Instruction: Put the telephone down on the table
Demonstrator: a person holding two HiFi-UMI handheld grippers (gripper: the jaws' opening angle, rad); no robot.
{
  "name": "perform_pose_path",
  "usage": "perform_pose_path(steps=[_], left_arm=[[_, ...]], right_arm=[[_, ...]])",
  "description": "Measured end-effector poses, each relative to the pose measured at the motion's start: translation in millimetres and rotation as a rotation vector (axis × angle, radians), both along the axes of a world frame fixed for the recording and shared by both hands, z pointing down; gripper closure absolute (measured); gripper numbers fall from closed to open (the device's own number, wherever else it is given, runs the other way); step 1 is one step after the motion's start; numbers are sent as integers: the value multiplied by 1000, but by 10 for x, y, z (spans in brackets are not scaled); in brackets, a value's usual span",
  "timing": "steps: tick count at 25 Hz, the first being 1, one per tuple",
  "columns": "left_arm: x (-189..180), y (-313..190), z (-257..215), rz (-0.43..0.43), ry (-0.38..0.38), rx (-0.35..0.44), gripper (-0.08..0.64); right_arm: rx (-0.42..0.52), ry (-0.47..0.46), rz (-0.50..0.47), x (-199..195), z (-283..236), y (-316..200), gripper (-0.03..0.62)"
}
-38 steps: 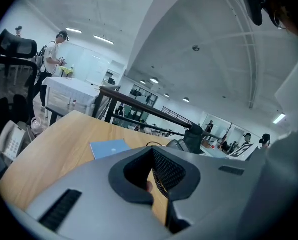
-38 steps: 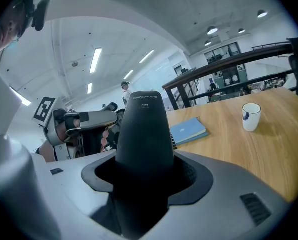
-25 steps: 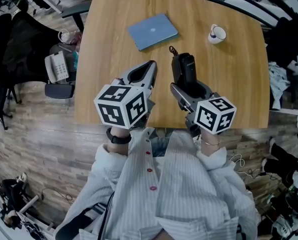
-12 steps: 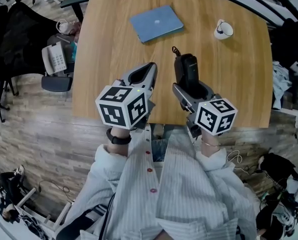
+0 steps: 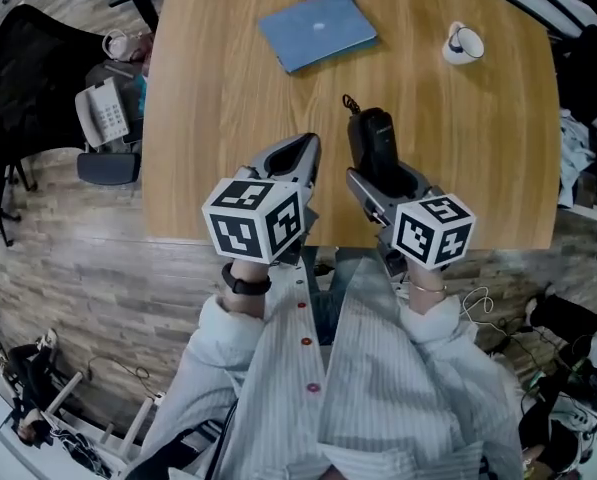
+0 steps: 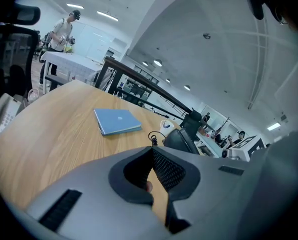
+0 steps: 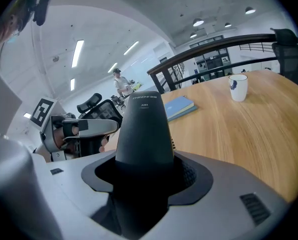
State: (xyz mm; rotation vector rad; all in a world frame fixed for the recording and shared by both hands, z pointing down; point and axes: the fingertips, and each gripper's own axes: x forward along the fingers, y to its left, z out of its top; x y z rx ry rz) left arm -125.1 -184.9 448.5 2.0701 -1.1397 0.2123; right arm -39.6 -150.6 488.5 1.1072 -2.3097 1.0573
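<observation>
The telephone (image 5: 370, 136), a black handset, sits at the centre of the head view. It is clamped between the jaws of the right gripper (image 5: 386, 180) over the table (image 5: 228, 88); whether it touches the wood I cannot tell. A curled cord (image 5: 349, 102) sticks out of its far end. Just left of it, the left gripper (image 5: 306, 153) hangs over the table with its jaws closed on nothing. Near the top of the frame lies a blue notebook (image 5: 316, 30), and at upper right stands 1 white mug (image 5: 465, 42). At far left, off the table, a white desk phone (image 5: 104, 113) rests on a dark seat (image 5: 106, 168).
</observation>
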Motion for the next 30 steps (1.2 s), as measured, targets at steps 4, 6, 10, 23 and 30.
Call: perform_pose_path(steps=[4,6,10,23,30], left_arm=[[-109,-18,245,1,2,-42,551],[-162,-33,358,-2,-3,-62,551],[-216,-36,536,-11,-16,-93,551],[-365,10,948,-29,-42,-174,551],[-503,67,1063,-43,-61,-204,551]], right_arm=[[-36,1,5,-114,206,-35,299],[-50,-5,12,-159,293,-56,299],[-79,0,18,-174,464,-52,299],[-115,97,-39,-349,878,-10,299],[-119,186,-114,-468,1044,67,299]])
